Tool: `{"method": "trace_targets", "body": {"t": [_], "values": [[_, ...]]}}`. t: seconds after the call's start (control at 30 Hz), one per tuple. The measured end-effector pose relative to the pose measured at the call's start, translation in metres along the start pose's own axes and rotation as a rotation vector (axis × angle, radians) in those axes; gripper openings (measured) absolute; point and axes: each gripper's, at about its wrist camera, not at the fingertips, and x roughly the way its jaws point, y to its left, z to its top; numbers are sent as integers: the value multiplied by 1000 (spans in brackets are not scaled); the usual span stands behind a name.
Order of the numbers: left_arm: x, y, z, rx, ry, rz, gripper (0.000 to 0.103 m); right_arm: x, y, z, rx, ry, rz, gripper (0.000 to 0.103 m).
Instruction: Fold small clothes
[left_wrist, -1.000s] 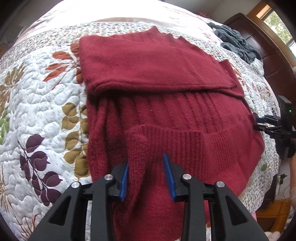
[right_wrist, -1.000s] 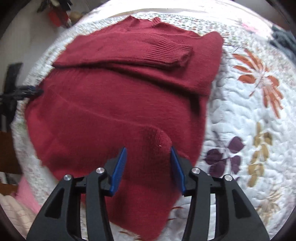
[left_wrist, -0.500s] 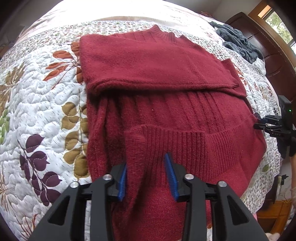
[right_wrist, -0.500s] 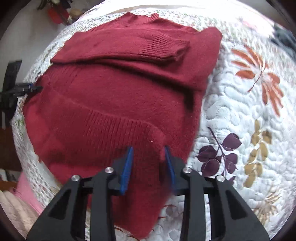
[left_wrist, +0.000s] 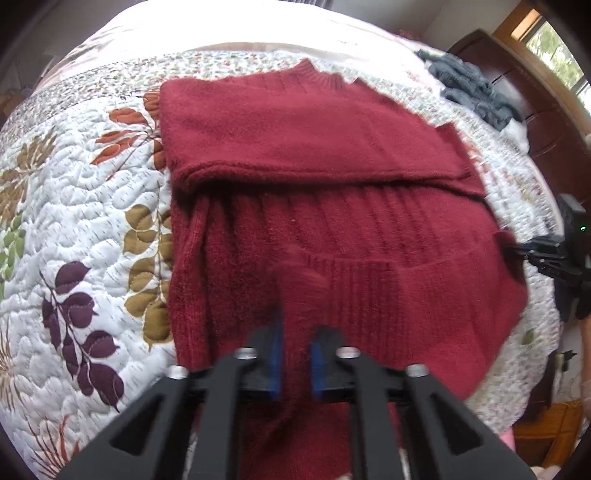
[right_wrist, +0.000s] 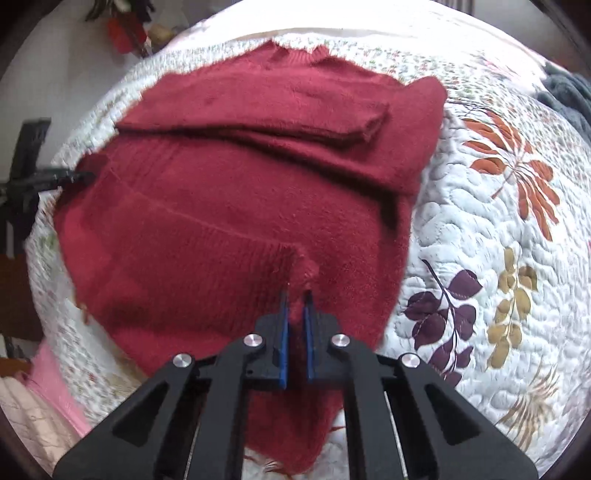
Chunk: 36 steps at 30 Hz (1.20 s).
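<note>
**Both tongs clamped on the sweater hem, quilted bed below**

Your left gripper (left_wrist: 295, 332) sits at the lower centre of the left wrist view, its blue pads drawn in on a bunched ridge of the red sweater (left_wrist: 332, 155). Your right gripper (right_wrist: 295, 314) sits at the lower centre of the right wrist view, its pads nearly together with a pinch of the same ribbed hem between them.

The sweater fills the middle of both frames. Its collar points to the top of the frame, a sleeve lies folded across the chest, and the ribbed hem band is turned up over the lower body.

The surface is a white quilt (left_wrist: 74, 229) stitched with leaf motifs in purple, tan, green and rust. It shows on the left of the left wrist view and on the right of the right wrist view.

A grey garment (left_wrist: 472, 88) lies bunched at the upper right of the left wrist view, beside dark wooden furniture (left_wrist: 524, 81) and a window (left_wrist: 554, 44). In the right wrist view, a pink cloth (right_wrist: 55, 387) shows at the lower left, off the quilt edge.
</note>
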Motion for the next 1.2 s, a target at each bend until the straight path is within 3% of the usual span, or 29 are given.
{"method": "trace_targets", "body": {"t": [0.07,0.27,0.47,0.63,0.8,1.03,1.2], "values": [[-15,-1,-4,-20,-43,-42,7,-15,-3,-2,33,-44,40,5],[-50,-13,-13,8,-138,-39,7,-61,-5,-9,98,-176,90,5],[-87,-18,2,-3,-264,-45,7,-95,-10,1,125,-263,81,5],[-104,-13,46,-12,-341,-50,7,-109,-26,38,144,-303,43,5],[-107,-5,103,-20,-396,-36,7,-112,-50,96,168,-318,-15,5],[-84,21,184,-85,-422,6,7,-81,-93,179,256,-292,-72,5],[-49,34,214,-110,-393,58,7,-43,-113,211,318,-246,-94,5]]}}
